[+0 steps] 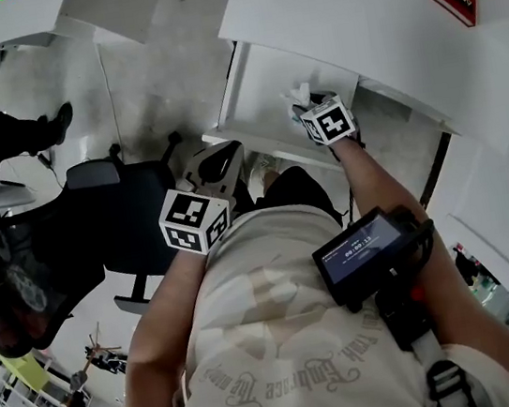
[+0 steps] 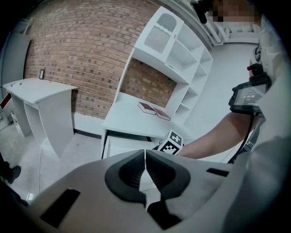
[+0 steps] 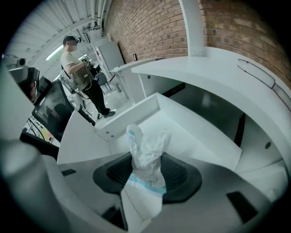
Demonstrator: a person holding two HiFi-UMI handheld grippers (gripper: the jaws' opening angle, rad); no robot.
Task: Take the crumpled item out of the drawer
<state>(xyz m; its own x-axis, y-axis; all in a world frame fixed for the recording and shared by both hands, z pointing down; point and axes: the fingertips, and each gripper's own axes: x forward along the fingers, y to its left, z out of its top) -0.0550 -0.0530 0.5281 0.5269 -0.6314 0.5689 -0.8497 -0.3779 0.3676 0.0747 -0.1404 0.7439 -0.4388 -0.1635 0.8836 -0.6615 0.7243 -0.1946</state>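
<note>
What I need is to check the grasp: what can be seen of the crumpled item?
The crumpled item looks like thin white plastic film, wrinkled, with a pale blue band near its lower end. It stands upright, pinched between the dark ribbed fingers of the right gripper, its two loose ends poking up. Behind it lies the open white drawer, which it seems not to touch.

A red brick wall (image 2: 82, 50) runs behind the furniture. Against it stands a tall white shelf unit (image 2: 175, 54) with open compartments, rising above a white counter (image 2: 125, 119) where 2 dark red books (image 2: 148, 108) lie side by side. A second white desk (image 2: 38, 93) stands to the left, apart from it. The floor (image 2: 68, 150) is pale grey and glossy. A black office chair (image 1: 115, 219) stands on it, and a strip light (image 3: 62, 45) glows along the ceiling.
</note>
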